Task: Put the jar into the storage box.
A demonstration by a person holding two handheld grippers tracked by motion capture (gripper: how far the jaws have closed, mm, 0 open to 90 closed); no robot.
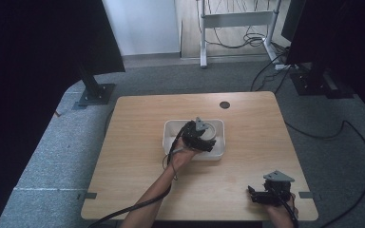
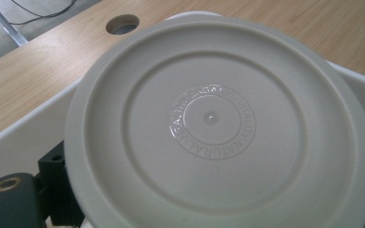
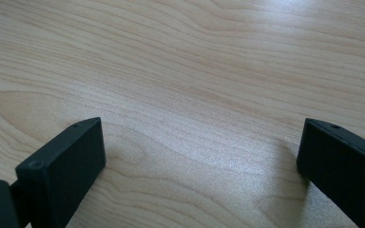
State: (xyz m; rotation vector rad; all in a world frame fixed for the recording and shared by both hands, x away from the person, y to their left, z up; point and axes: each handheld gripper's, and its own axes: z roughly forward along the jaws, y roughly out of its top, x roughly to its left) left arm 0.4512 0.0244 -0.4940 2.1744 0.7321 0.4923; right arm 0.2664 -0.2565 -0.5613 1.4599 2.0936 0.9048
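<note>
A round off-white dish point(image 2: 214, 123) with an embossed ring of letters at its centre faces the camera in the left gripper view, close up. It sits between the two black jaws, whose tips show at the lower left and right edges. From above, my left gripper point(image 1: 208, 141) hovers over the white rectangular tray point(image 1: 171, 130) in the middle of the table, shut on the dish point(image 1: 211, 130). My right gripper point(image 1: 259, 194) rests near the front right corner. Its jaws stand wide apart point(image 3: 199, 161) over bare wood with nothing between them.
The wooden table point(image 1: 133, 156) has a round cable hole point(image 1: 225, 105) at its far side, also visible as the hole point(image 2: 122, 23) behind the tray rim point(image 2: 24, 137). Dark stands and loose cables lie on the grey carpet around the table.
</note>
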